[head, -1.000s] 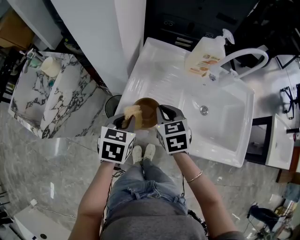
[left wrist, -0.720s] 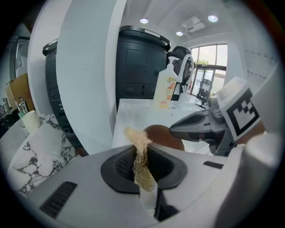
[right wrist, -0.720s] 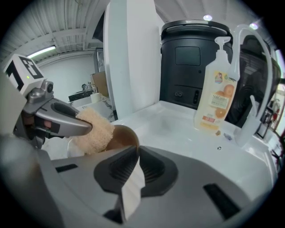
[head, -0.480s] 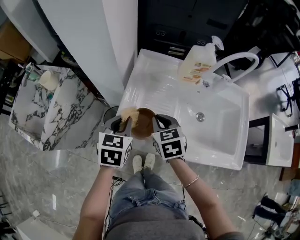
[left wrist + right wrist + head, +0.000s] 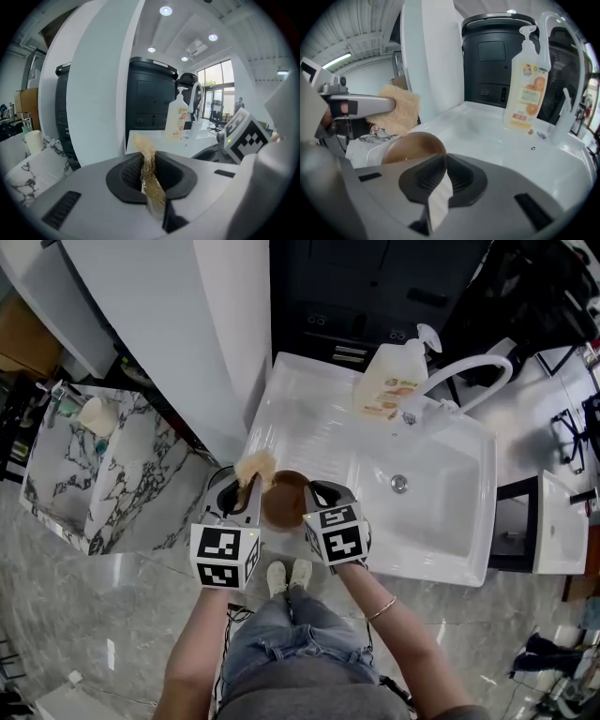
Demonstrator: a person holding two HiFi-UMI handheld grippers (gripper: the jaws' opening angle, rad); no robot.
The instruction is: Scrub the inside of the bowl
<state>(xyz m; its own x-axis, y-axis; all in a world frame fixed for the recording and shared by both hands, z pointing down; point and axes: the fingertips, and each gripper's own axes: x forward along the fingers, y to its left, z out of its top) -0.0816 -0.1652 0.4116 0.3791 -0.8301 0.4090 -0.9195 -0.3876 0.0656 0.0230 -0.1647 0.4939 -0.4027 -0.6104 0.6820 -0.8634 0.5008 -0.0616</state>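
A brown bowl (image 5: 283, 498) hangs over the near left edge of the white sink unit (image 5: 309, 418). My right gripper (image 5: 310, 499) is shut on the bowl's rim, and in the right gripper view the bowl (image 5: 412, 146) shows just beyond the jaws. My left gripper (image 5: 249, 486) is shut on a tan scrubbing sponge (image 5: 255, 465), held up and to the left of the bowl, apart from it. In the left gripper view the sponge (image 5: 149, 171) stands pinched edge-on between the jaws. The right gripper view shows the sponge (image 5: 395, 114) above the bowl.
A soap pump bottle (image 5: 388, 378) and a white curved tap (image 5: 466, 372) stand at the back of the sink basin (image 5: 427, 493). A white pillar (image 5: 202, 343) rises on the left, with a marble-patterned counter (image 5: 94, 460) beyond it. The person's feet (image 5: 286, 576) show below.
The left gripper has lifted the sponge up and left, out of the bowl. The right gripper still holds the bowl, in about the same place.
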